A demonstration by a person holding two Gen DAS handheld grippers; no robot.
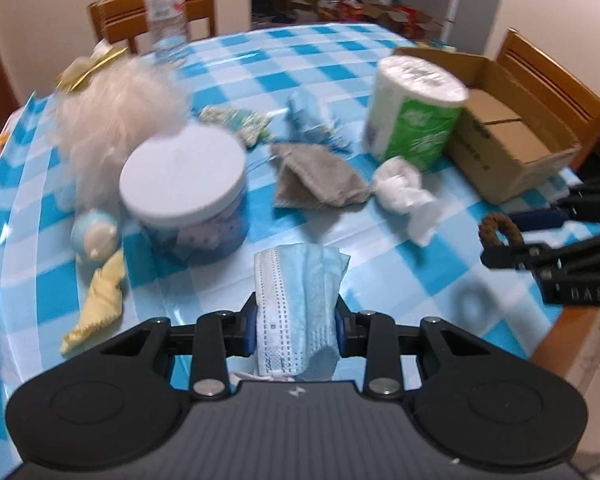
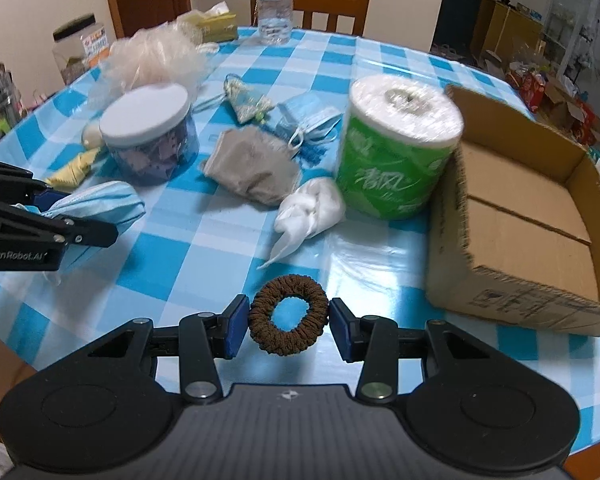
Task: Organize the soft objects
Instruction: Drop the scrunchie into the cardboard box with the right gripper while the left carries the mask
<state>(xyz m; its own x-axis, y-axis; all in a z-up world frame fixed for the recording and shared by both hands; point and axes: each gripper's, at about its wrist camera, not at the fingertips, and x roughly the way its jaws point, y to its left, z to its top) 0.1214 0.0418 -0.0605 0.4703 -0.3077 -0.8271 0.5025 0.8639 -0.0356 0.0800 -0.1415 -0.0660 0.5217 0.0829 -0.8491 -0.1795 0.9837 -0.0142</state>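
My left gripper is shut on a folded light-blue face mask, held just above the checked tablecloth. In the right wrist view that left gripper shows at the left edge with the face mask in it. My right gripper is shut on a brown hair scrunchie, its pads pressing both sides. In the left wrist view the right gripper holds the scrunchie at the right edge. An open cardboard box stands to the right.
On the table lie a grey mask, a white wad of tissue, another blue mask, a green-wrapped paper roll, a white-lidded jar, a fluffy pale pouf, a yellow cloth and a water bottle. Wooden chairs stand behind.
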